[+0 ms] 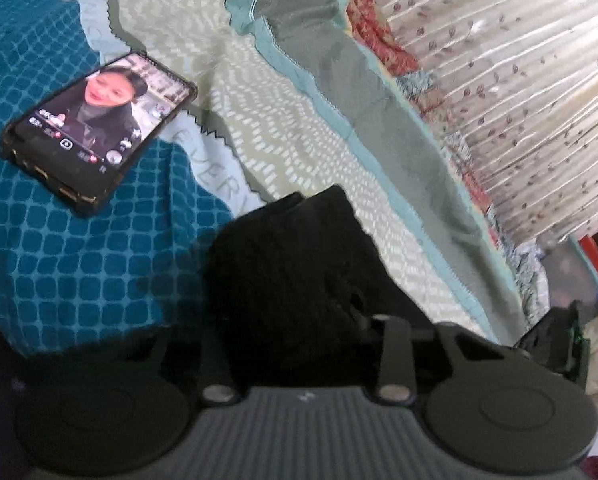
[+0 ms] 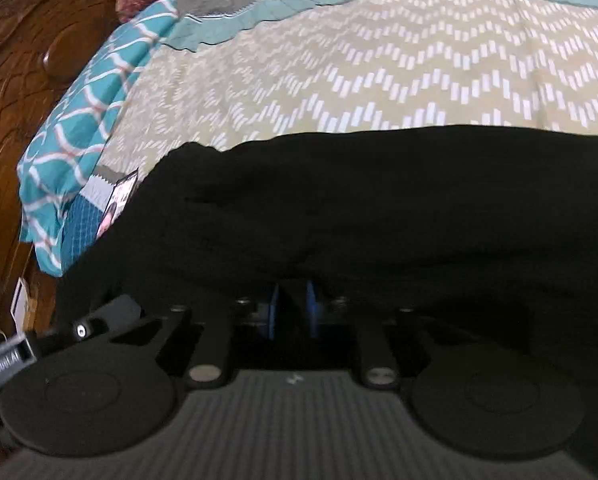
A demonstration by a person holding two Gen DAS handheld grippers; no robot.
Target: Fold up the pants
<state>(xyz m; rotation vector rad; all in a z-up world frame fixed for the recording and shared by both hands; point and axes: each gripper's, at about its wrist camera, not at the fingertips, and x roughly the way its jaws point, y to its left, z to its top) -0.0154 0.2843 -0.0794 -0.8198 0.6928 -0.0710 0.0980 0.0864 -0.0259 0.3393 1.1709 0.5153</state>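
The black pants (image 2: pixel 359 208) lie across the patterned bedspread and fill the middle of the right wrist view. My right gripper (image 2: pixel 293 308) is shut on the near edge of the pants; its blue pads (image 2: pixel 311 308) show close together under the cloth. In the left wrist view a bunched end of the black pants (image 1: pixel 299 272) covers my left gripper (image 1: pixel 303 320), and its fingertips are hidden in the fabric. The other gripper's body (image 1: pixel 555 344) shows at the right edge of the left wrist view.
A phone (image 1: pixel 95 132) with a lit screen lies on the teal checked blanket (image 1: pixel 79 264) to the left. The beige chevron bedspread (image 2: pixel 379 76) spreads beyond the pants. A teal patterned pillow (image 2: pixel 83 120) and wooden headboard (image 2: pixel 23 88) stand at left. A pleated curtain (image 1: pixel 519 100) hangs at right.
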